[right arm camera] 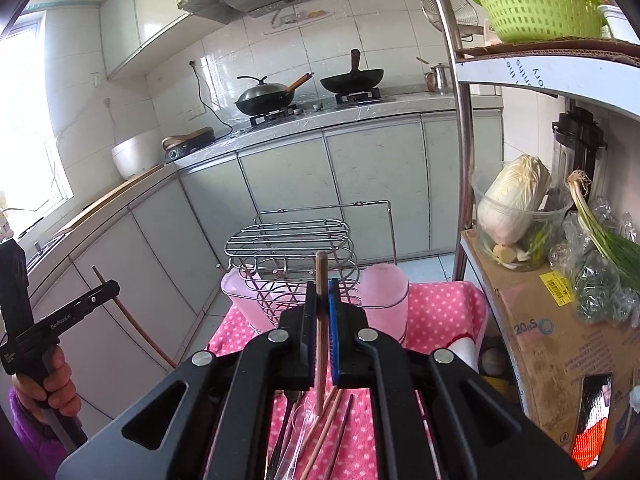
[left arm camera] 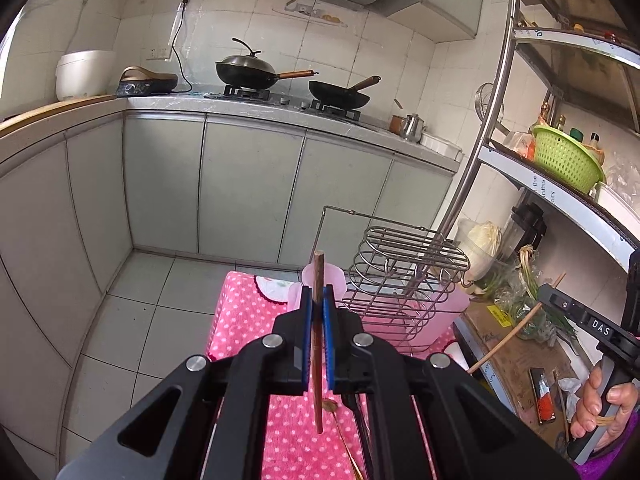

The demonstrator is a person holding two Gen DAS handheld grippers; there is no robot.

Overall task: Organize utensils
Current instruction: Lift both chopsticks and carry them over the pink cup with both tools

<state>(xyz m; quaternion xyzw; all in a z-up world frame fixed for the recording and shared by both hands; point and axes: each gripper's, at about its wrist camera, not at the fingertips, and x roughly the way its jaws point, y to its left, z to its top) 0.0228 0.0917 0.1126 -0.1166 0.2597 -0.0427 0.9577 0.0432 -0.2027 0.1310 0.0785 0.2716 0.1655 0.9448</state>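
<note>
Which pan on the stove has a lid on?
The left pan, with the domed lid. The right pan is open.

White tiled walls (left arm camera: 360,60), grey-green cabinets (left arm camera: 248,184), pale tiled floor (left arm camera: 132,320), bright window (right arm camera: 24,120), steel shelving (left arm camera: 560,184)

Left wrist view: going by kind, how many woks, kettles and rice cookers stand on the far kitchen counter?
Woks: 2
Kettles: 1
Rice cookers: 1
Total: 4
</note>
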